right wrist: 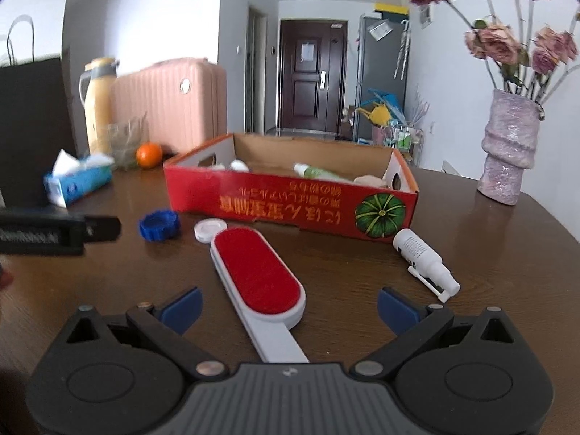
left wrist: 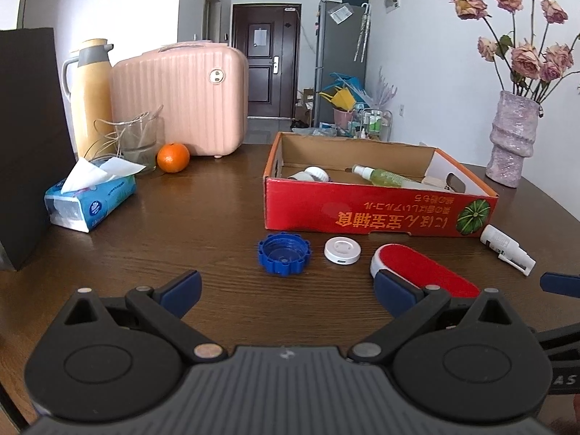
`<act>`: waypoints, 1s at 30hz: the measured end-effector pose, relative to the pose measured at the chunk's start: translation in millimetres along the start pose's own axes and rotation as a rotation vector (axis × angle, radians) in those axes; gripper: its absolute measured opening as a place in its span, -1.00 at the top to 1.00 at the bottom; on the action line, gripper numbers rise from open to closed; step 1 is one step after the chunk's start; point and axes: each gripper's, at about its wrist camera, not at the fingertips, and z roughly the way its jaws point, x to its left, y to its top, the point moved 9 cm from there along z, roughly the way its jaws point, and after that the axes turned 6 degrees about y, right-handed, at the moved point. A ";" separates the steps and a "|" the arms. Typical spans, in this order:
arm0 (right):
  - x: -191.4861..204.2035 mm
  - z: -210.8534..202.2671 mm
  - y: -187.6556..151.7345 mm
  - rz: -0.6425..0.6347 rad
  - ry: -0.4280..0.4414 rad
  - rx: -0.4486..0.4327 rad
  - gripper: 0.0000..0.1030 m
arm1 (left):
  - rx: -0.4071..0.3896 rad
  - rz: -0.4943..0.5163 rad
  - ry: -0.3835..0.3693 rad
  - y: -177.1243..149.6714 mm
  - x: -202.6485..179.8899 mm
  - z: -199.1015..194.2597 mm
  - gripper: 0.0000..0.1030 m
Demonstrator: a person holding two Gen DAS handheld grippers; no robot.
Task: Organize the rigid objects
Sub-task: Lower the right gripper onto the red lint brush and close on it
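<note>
Red lint brush [right wrist: 258, 275] between spread fingers [right wrist: 397, 310], Japanese-lettered box [right wrist: 290, 199]

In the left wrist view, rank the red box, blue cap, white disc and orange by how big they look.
1. red box
2. blue cap
3. white disc and orange: look alike, and the orange sits farther back, so no ranking between them.
</note>
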 end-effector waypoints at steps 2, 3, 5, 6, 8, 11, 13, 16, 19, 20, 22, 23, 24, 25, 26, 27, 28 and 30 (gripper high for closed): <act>1.7 9.1 0.7 -0.023 0.003 0.028 -1.00 | 0.007 -0.009 0.004 0.2 3.1 2.0 -1.00; 1.8 14.2 1.5 -0.030 0.003 0.043 -1.00 | 0.010 -0.012 0.006 -0.1 4.8 3.0 -1.00; 1.6 23.8 2.4 -0.041 0.009 0.074 -1.00 | 0.015 -0.019 0.007 -0.3 7.6 4.3 -1.00; 2.0 27.9 3.3 -0.047 0.011 0.085 -1.00 | 0.016 -0.022 0.008 -0.2 8.7 4.7 -1.00; 3.1 36.8 4.6 -0.062 0.018 0.108 -1.00 | 0.019 -0.026 0.010 -0.3 11.0 5.6 -1.00; 4.9 49.7 5.2 -0.086 0.026 0.145 -1.00 | 0.022 -0.031 0.013 -0.1 13.7 6.8 -1.00; 6.6 57.4 4.9 -0.098 0.034 0.168 -1.00 | 0.026 -0.033 0.016 -0.2 15.4 8.1 -1.00; 8.2 66.8 3.9 -0.111 0.044 0.200 -0.99 | 0.033 -0.039 0.017 -0.8 16.7 9.7 -1.00; 9.6 72.7 4.4 -0.123 0.056 0.219 -0.99 | 0.040 -0.042 0.017 -1.5 17.3 11.1 -1.00; 9.5 74.8 4.8 -0.122 0.063 0.226 -0.99 | 0.041 -0.041 0.017 -1.7 16.9 11.5 -1.00; 7.8 79.2 4.0 -0.111 0.066 0.239 -0.99 | 0.042 -0.037 0.018 -2.0 16.4 12.2 -1.00; 6.5 80.6 3.5 -0.102 0.071 0.239 -0.99 | 0.043 -0.036 0.019 -2.2 16.3 12.5 -1.00; 5.3 81.7 2.9 -0.083 0.085 0.238 -0.98 | 0.043 -0.035 0.019 -2.3 16.3 12.8 -1.00; 4.2 82.7 2.4 -0.070 0.095 0.238 -0.97 | 0.044 -0.034 0.020 -2.7 15.8 13.0 -1.00; 3.1 83.2 1.6 -0.055 0.109 0.236 -0.96 | 0.045 -0.034 0.020 -3.0 15.6 12.9 -1.00; 2.2 83.3 0.9 -0.041 0.124 0.232 -0.89 | 0.047 -0.032 0.020 -3.4 15.4 13.5 -1.00; 1.8 82.4 0.0 -0.025 0.146 0.229 -0.83 | 0.050 -0.029 0.021 -3.7 14.4 14.4 -1.00; 2.7 79.9 1.4 -0.030 0.153 0.218 -0.60 | 0.058 -0.024 0.024 -4.7 13.6 16.6 -1.00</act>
